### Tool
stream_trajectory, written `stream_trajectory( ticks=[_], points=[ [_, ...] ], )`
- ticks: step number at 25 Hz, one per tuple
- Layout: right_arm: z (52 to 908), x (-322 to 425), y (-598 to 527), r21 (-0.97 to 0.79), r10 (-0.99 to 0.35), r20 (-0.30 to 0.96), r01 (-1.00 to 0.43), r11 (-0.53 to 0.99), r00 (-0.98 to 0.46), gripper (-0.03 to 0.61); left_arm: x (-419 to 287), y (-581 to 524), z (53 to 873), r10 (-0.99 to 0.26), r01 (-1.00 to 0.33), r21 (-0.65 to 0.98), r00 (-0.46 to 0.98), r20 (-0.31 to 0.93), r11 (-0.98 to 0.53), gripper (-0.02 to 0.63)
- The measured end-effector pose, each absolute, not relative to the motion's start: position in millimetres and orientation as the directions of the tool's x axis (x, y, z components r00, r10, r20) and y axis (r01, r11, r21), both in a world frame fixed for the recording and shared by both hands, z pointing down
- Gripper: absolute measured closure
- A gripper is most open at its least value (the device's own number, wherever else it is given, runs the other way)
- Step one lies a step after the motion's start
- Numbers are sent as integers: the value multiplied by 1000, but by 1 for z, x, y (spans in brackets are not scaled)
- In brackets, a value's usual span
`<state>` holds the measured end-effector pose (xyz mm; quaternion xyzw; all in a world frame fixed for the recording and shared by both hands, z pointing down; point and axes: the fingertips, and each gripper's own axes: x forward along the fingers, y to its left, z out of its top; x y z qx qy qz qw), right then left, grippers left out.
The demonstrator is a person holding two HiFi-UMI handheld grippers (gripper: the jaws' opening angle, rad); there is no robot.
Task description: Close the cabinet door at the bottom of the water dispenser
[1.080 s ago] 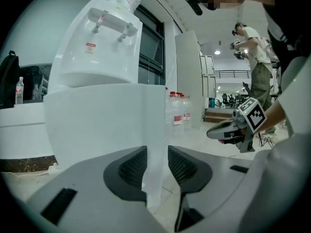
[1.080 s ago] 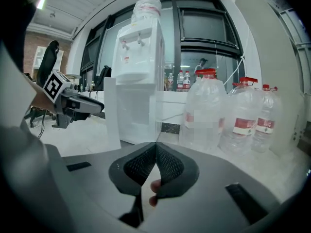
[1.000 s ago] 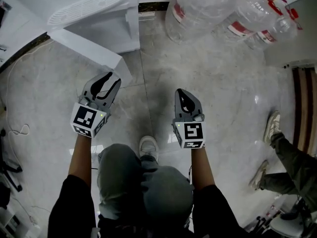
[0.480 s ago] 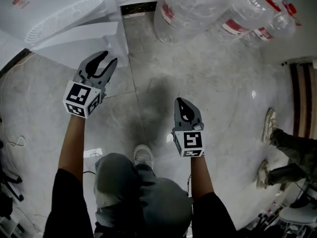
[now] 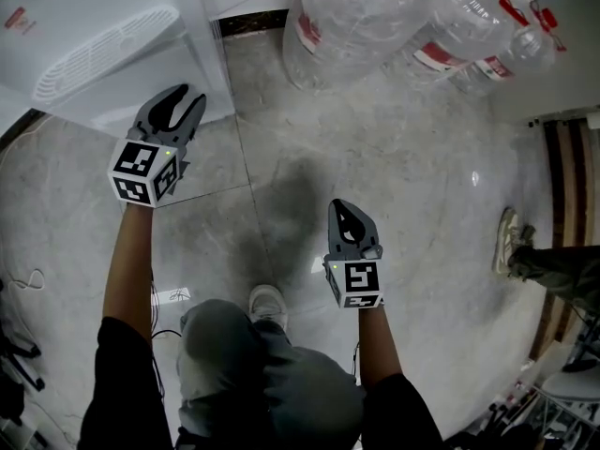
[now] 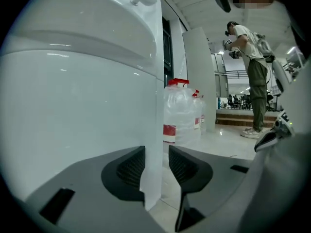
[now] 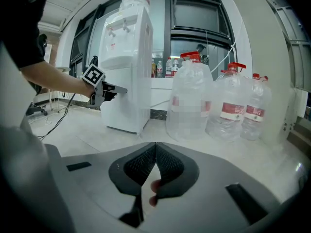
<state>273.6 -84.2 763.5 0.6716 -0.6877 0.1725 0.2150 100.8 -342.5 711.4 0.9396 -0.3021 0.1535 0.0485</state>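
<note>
Door (image 6: 152, 106) perhaps between opening left claw (image 6: 156, 155)

Ahead left: the water dispenser (image 5: 103, 45) blocks the way. Its white edge (image 6: 154, 130) stands between the opening fingers (image 6: 129, 166) of the left gripper (image 5: 174, 103), with a gap on the right side.
Ahead right: water bottles (image 5: 375, 17) crowd together just beside the dispenser.
Middle: bare floor (image 5: 422, 176), open for passing.
Far right: another person's shoe (image 5: 509, 240), well apart.
Left floor: a thin cable (image 5: 34, 277).
</note>
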Motion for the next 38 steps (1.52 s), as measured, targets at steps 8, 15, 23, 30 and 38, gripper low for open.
stream_trajectory(
  ticks=[8,15,23,30,38],
  points=[
    [754,264,-91,43,-859,511,-998,51,-22,565,97,-323,697,-572,-602,25,771,281,-798,460],
    [738,228,-102,15,-872,482,-994,106,-86,565,59,-287,682,-629,-654,20,736,252,-757,521],
    [723,167,-119,5,-874,448,-977,213,-188,565,-6,-247,668,-708,-730,13,667,233,-683,588],
    [711,129,-118,12,-875,422,-964,267,-237,566,-53,-208,675,-732,-760,8,628,263,-650,597],
    [682,127,-109,32,-877,420,-962,272,-234,566,-63,-182,659,-737,-768,11,617,277,-640,598]
  ],
)
